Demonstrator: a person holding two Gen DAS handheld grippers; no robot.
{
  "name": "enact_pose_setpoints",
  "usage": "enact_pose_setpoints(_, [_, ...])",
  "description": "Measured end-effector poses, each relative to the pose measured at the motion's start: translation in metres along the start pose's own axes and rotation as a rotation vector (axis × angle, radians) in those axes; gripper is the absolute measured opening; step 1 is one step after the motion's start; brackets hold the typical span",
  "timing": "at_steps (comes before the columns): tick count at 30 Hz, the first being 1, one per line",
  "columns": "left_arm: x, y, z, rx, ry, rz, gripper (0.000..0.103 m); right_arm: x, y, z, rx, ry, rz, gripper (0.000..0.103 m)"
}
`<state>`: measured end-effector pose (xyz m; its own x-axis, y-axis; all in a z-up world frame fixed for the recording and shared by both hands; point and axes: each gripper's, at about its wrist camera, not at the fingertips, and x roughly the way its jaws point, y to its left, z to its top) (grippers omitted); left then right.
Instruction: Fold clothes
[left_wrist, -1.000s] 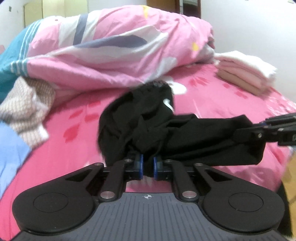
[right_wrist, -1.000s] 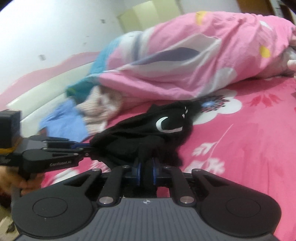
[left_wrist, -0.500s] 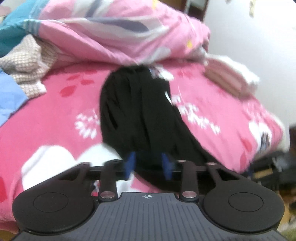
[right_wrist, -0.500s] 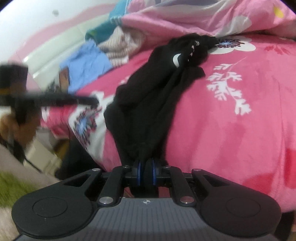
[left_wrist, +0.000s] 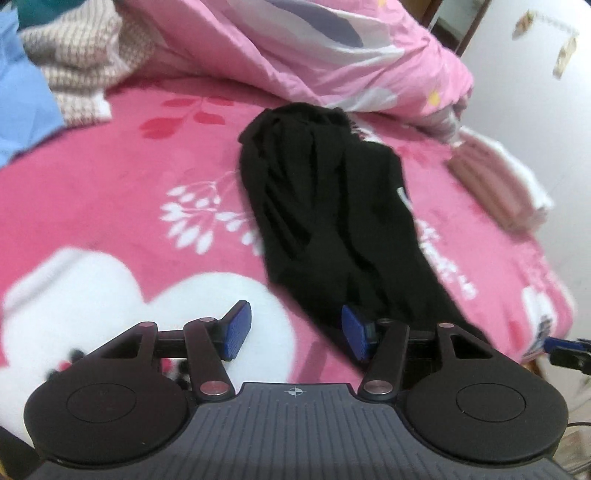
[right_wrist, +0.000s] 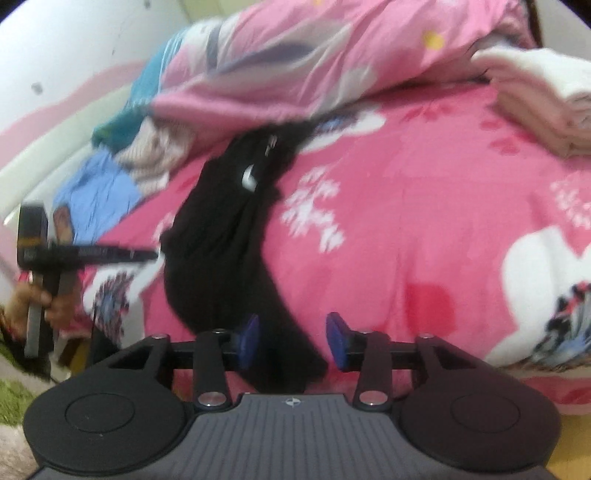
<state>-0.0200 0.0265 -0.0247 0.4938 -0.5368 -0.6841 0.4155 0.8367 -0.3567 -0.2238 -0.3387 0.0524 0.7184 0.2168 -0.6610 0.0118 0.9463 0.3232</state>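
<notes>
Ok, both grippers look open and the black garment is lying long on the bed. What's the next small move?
Probably close the right gripper on the black garment. Its near end lies between the just-opened jaws, unpinched. The left gripper, also open, has cloth only by one pad, so it would need re-aiming first.

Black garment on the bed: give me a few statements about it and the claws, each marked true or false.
1. The black garment lies stretched out on the pink bedsheet. True.
2. The left claw is clamped on the garment. False: its jaws stand open, having just been opening, nothing pinched.
3. The right claw is open with cloth between its jaws. True; it has just been opening.
4. The folded stack of clothes sits on top of the garment. False: it lies apart, near the bed's edge.
</notes>
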Motion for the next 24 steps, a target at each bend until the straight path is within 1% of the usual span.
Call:
enact_pose_setpoints(3, [0.007,0.000,-0.002,-0.044,-0.004,-0.009,0.050,0.001,0.000,0.009,0.018,-0.041,0.026,0.045])
enact_pose_setpoints(4, [0.010,0.000,-0.002,-0.056,-0.011,-0.006,0.042,0.006,0.005,0.013,0.006,-0.046,0.038,0.045])
enact_pose_setpoints(5, [0.013,-0.001,-0.002,-0.069,-0.018,-0.002,0.031,0.012,0.010,0.016,-0.005,-0.051,0.050,0.045])
enact_pose_setpoints(6, [0.016,-0.002,-0.002,-0.074,-0.033,0.002,0.025,0.017,0.015,0.019,-0.017,-0.055,0.062,0.045])
enact_pose_setpoints(7, [0.018,-0.002,-0.002,-0.078,-0.048,0.007,0.010,0.025,0.022,0.023,-0.037,-0.061,0.076,0.045])
enact_pose_setpoints(8, [0.018,-0.004,-0.002,-0.075,-0.070,0.013,0.006,0.033,0.028,0.027,-0.059,-0.071,0.093,0.045])
enact_pose_setpoints(10, [0.012,-0.006,-0.004,-0.076,-0.107,0.012,0.002,0.045,0.044,0.033,-0.104,-0.095,0.133,0.045])
enact_pose_setpoints(12, [0.003,-0.007,-0.005,-0.076,-0.141,0.011,0.002,0.056,0.062,0.038,-0.172,-0.110,0.163,0.045])
enact_pose_setpoints(14, [-0.009,-0.007,-0.007,-0.077,-0.170,0.009,0.002,0.070,0.086,0.036,-0.302,-0.113,0.167,0.045])
enact_pose_setpoints(17, [-0.025,-0.004,-0.008,-0.093,-0.204,-0.005,0.001,0.095,0.124,0.024,-0.528,-0.106,0.157,0.045])
enact_pose_setpoints(19, [-0.033,-0.002,-0.008,-0.109,-0.220,-0.023,0.001,0.112,0.144,0.014,-0.650,-0.111,0.156,0.045])
enact_pose_setpoints(21, [-0.037,-0.001,-0.007,-0.123,-0.231,-0.044,0.001,0.125,0.158,0.007,-0.728,-0.126,0.164,0.045])
enact_pose_setpoints(22, [-0.038,-0.001,-0.007,-0.130,-0.237,-0.060,0.001,0.132,0.163,0.005,-0.757,-0.133,0.164,0.043])
enact_pose_setpoints(24, [-0.036,0.001,-0.008,-0.140,-0.225,-0.085,0.001,0.149,0.169,0.005,-0.776,-0.123,0.135,0.032])
